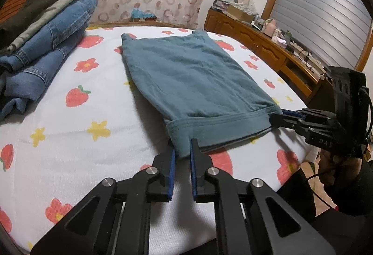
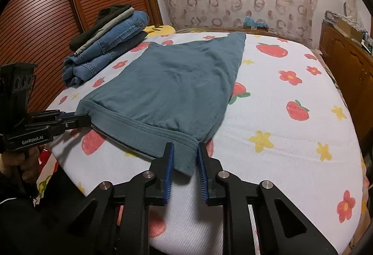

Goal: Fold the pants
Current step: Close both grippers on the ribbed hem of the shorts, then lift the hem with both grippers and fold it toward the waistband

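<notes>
- the soft teal cotton pants (image 1: 186,78) lie flat on the bed with the white sheet printed with strawberries, flowers and stars (image 1: 77,138). they are already folded into a short, wide shape.
- the waistband end is the end nearest both claws. the rest of the pants stretches away in front of them.
- the left claw (image 1: 183,150) is narrow and pinches one corner of the waistband between its blue pads.
- the right claw (image 2: 185,157) is narrow too, and it pinches the other corner of the waistband. a flap of cloth hangs down between its fingers.
- each claw sits off to the side of the other, with the waistband pulled fairly straight between them.
- no earlier picture is given, so i only say how they stand now.
- i think the next step is to lift this edge and carry it over to the far end.
- what could go wrong:
  - each claw holds only a small bit of the corner, so the cloth could slip out when lifted.
  - a claw may have caught only the top layers, and then the lower layers would stay on the bed and the fold would open.
  - if one claw goes higher or faster than the other, the fold would come out crooked.
- a pile of folded blue denim jeans with grey and black clothes on top (image 1: 39,45) sits ahead and to the left of the left claw, clear of the pants.
</notes>
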Tool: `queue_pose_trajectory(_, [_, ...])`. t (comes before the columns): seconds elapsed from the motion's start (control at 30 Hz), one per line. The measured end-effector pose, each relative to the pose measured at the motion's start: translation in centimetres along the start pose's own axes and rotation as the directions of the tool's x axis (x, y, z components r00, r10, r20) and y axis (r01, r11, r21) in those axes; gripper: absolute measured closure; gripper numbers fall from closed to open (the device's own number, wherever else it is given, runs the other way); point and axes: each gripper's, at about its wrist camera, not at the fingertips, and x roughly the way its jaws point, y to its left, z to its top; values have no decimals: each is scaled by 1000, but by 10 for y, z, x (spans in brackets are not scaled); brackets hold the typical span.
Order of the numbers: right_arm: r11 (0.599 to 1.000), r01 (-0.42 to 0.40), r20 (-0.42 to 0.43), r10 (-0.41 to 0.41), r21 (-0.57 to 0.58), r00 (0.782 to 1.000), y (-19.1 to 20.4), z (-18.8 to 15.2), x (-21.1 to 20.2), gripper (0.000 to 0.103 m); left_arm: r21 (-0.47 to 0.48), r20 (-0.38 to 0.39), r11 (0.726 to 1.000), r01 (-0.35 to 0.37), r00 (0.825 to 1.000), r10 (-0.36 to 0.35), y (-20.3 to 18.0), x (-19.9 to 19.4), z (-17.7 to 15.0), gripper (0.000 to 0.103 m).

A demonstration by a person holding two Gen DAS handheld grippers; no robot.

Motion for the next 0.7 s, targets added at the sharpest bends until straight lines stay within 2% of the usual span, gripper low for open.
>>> queue_pose_trajectory(0.2, [1000,-17,11,17,-12,1000,4,2,-6,92,4,15,1000,2,1000,-2,0,-6,1,92])
queue_pose_trajectory(0.7, [997,-60,52,63,-53,997,23,5,-36,93,13,97,1000,6,995,-7,-2,-52,5,94])
